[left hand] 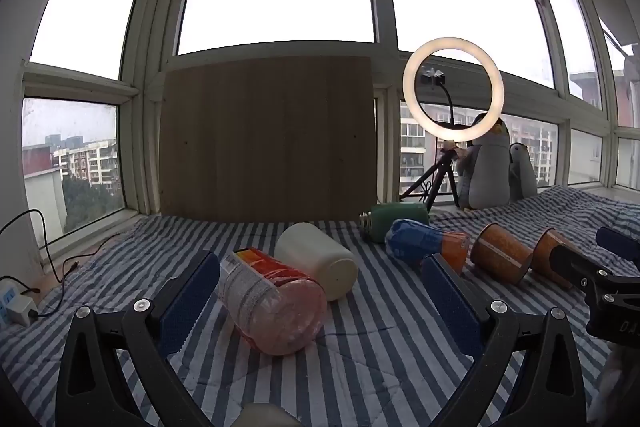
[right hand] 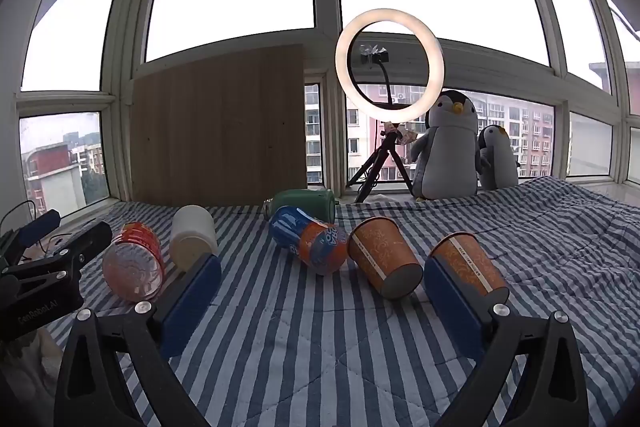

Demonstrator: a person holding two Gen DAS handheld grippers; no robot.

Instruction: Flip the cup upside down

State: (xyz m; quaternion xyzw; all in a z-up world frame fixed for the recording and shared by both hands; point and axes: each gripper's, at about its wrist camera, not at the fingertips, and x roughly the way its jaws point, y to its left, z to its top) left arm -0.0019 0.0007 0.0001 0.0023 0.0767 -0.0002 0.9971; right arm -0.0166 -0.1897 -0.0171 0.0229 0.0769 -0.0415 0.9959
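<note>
Several cups lie on their sides on the striped blanket [right hand: 304,339]. From left: a clear cup with a red label [left hand: 272,303] [right hand: 134,261], a white cup [left hand: 318,259] [right hand: 193,237], a blue and orange cup [left hand: 426,245] [right hand: 308,239], and two orange paper cups [right hand: 384,259] [right hand: 468,265] [left hand: 502,253] [left hand: 554,259]. My left gripper [left hand: 320,291] is open, its jaws either side of the clear cup and apart from it. My right gripper [right hand: 322,281] is open and empty, its right finger [right hand: 456,299] just in front of the rightmost paper cup.
A green mug [right hand: 304,205] lies behind the cups. A wooden board [left hand: 266,139] leans on the window. A ring light on a tripod [right hand: 390,67] and two plush penguins [right hand: 446,147] stand at the back right. A power strip and cable [left hand: 16,301] lie at the left edge.
</note>
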